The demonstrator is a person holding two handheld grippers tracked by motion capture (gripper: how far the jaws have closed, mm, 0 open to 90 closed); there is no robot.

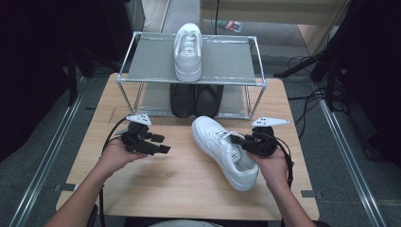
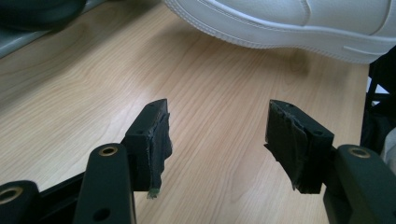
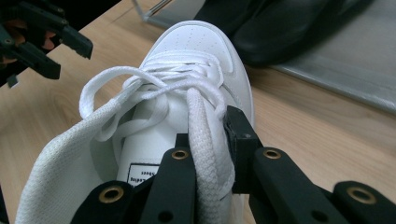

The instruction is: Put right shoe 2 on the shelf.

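Observation:
A white sneaker point(image 1: 222, 149) lies on the wooden table point(image 1: 156, 184), toe pointing toward the rack. My right gripper point(image 1: 243, 141) is shut on the padded edge of its opening near the laces; the right gripper view shows that white edge point(image 3: 205, 154) pinched between the jaws point(image 3: 210, 140). To the left of the shoe, my left gripper point(image 1: 161, 143) is open with nothing in it. Its pads point(image 2: 159, 135) hover over bare wood, with the sneaker's sole point(image 2: 289, 28) just beyond them. A second white sneaker point(image 1: 188, 52) stands on the rack's top shelf.
A two-shelf metal rack point(image 1: 142, 75) stands at the table's far edge. A pair of black shoes point(image 1: 196, 99) sits on its lower shelf. Cables run across the floor at the right point(image 1: 307, 94).

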